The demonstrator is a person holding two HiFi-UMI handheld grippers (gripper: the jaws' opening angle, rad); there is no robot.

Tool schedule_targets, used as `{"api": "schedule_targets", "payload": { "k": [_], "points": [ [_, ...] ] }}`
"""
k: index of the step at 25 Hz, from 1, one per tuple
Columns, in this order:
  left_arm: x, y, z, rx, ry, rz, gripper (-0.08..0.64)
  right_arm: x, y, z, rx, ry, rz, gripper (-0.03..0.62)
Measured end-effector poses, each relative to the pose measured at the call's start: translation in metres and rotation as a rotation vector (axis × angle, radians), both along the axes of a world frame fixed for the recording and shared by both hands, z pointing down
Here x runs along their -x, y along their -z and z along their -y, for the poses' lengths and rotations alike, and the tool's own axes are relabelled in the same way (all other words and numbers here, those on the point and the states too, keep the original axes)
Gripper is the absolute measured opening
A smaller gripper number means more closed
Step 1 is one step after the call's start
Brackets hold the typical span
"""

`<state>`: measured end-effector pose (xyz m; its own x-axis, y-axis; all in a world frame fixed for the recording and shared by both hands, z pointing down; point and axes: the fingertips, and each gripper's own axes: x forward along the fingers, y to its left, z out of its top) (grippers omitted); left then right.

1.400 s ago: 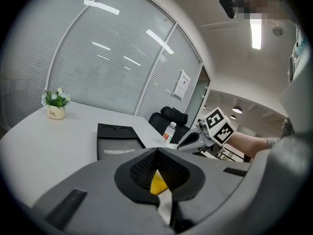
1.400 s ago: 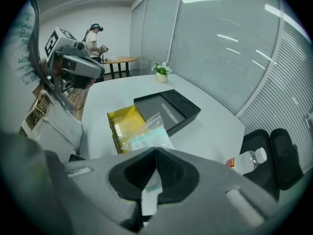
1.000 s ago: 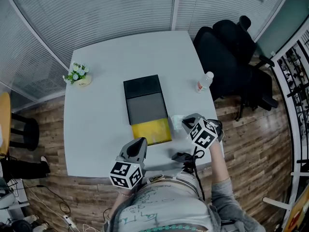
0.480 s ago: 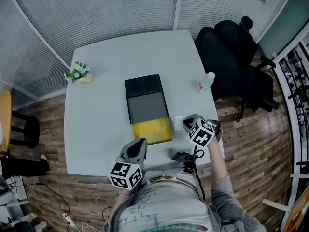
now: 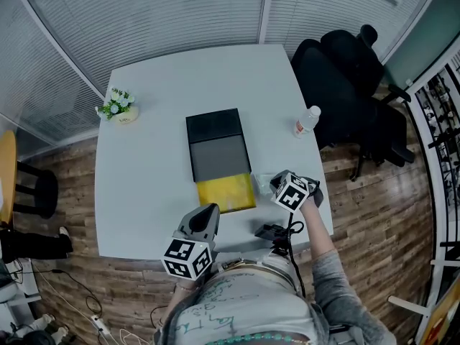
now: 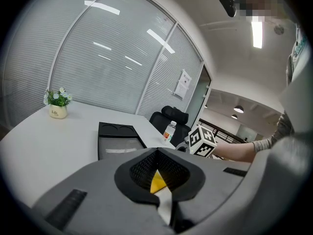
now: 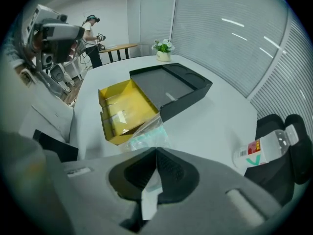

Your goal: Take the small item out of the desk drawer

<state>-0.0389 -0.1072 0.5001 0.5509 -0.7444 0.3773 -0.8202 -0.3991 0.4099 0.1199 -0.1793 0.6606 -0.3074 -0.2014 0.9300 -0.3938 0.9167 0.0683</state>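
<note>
Right tool clenched on packet edge, three o'clock of drawer; probably light, crinkly, slippery. Left tool clenched, empty.

Right claw was closed, tips pinched on the near edge of a crinkled clear plastic packet with pale green contents. Packet lay just beside the open yellow cardboard drawer, which stuck out of a flat black case on the white surface. Clear plastic bottle with red label lay at the right edge. Small potted plant with white flowers stood at the far end.
</note>
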Motion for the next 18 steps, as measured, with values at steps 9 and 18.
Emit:
{"api": "schedule_targets", "payload": {
  "k": [9, 18],
  "points": [
    [-0.001, -0.003, 0.002, 0.004, -0.01, 0.005, -0.003, -0.001, -0.049, -0.007, 0.1, -0.026, -0.019, 0.003],
    [-0.001, -0.004, 0.004, 0.011, -0.015, 0.004, -0.003, -0.007, -0.068, -0.012, 0.122, -0.034, -0.045, 0.005]
  ]
}}
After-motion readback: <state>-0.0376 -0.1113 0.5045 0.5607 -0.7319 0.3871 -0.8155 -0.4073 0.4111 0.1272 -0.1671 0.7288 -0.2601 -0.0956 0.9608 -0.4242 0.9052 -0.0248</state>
